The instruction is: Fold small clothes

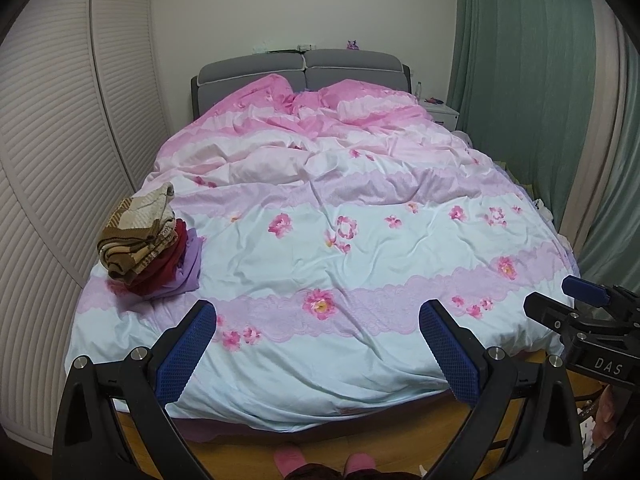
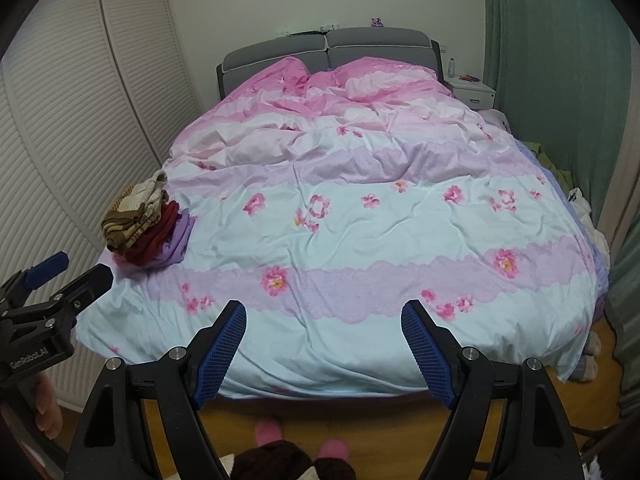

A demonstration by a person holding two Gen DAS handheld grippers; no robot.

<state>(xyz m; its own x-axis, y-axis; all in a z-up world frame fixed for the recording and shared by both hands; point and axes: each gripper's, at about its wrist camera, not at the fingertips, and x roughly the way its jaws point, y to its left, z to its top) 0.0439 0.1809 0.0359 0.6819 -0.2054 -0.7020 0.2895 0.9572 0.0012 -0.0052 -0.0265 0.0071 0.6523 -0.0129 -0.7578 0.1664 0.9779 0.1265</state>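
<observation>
The small purple figure (image 1: 353,44) on top of the grey padded headboard (image 1: 352,65) is too small to identify, as are the flat items (image 1: 294,49) beside it. The clear bottle (image 1: 419,89) and the coloured clutter (image 1: 434,100) on the white bedside cabinet (image 1: 443,113) cannot be resolved. In the folded stack, the dark red garment (image 1: 168,264) and lilac garment (image 1: 190,268) lie mostly hidden under the brown-and-cream knit (image 1: 138,236). Pink slippers (image 2: 300,442), possibly worn, are cut by the lower edge.

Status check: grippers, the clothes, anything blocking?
Left gripper open, empty. Right gripper open, empty. Clothes pile stacked at bed's left edge on the duvet, untouched. Nothing in the way.
</observation>
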